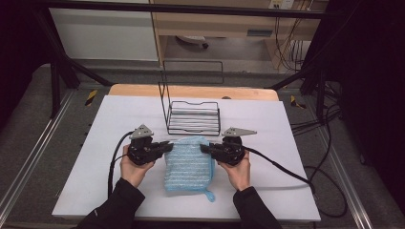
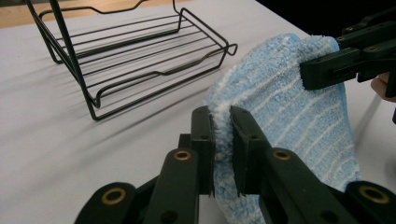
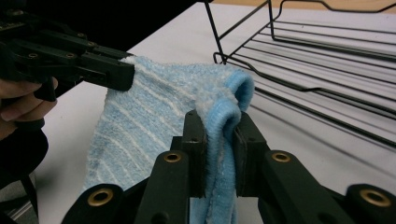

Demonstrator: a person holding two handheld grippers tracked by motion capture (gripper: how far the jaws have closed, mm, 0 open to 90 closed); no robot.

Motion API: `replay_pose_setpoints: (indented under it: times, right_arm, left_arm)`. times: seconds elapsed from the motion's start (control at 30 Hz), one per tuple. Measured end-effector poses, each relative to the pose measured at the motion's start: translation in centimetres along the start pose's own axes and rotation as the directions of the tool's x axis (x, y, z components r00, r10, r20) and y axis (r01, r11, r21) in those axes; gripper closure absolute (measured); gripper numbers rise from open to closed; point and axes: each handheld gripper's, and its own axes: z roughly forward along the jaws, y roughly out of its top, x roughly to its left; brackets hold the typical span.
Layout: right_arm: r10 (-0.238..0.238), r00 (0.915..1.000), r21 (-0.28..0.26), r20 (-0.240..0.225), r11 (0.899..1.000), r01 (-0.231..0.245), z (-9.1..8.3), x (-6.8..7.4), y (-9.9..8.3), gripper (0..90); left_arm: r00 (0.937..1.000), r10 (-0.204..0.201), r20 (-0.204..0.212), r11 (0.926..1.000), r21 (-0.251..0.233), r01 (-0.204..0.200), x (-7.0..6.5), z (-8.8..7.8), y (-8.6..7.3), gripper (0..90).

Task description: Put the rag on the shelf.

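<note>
A light blue striped towel [image 1: 188, 164] lies folded on the white table top, its far edge lifted off the surface. My left gripper [image 1: 168, 146] is shut on the towel's far left corner; in the left gripper view the black jaws pinch the fluffy edge [image 2: 223, 135]. My right gripper [image 1: 204, 148] is shut on the far right corner, where the jaws clamp the towel's rolled hem [image 3: 222, 123]. Across the towel [image 2: 289, 107] I see the right gripper's jaw [image 2: 334, 67], and the left gripper's jaw [image 3: 100, 65] in the right gripper view.
A black wire rack [image 1: 193, 117] stands just beyond the towel, with a tall upright frame at its back. The white table top [image 1: 119, 119] reaches well to the left and right. Cables [image 1: 282, 167] trail from both grippers toward the table's edges.
</note>
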Motion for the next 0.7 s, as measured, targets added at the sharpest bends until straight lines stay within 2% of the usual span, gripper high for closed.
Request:
replay_pose_setpoints:
  times: [0.3,0.7]
  right_arm:
    - [-0.038,0.9992,-0.052,0.01,0.998,0.039,-1.3,1.0,1.0,78.4]
    - [-0.087,0.9957,-0.13,0.032,0.987,0.091,-3.5,2.4,2.7,78.5]
  left_arm:
    - [0.9994,0.03,-0.016,0.9976,-0.062,-0.031,-0.9,-1.1,0.8,80.3]
    - [0.9983,0.055,-0.018,0.9873,-0.148,-0.057,-2.0,-2.4,2.4,80.3]
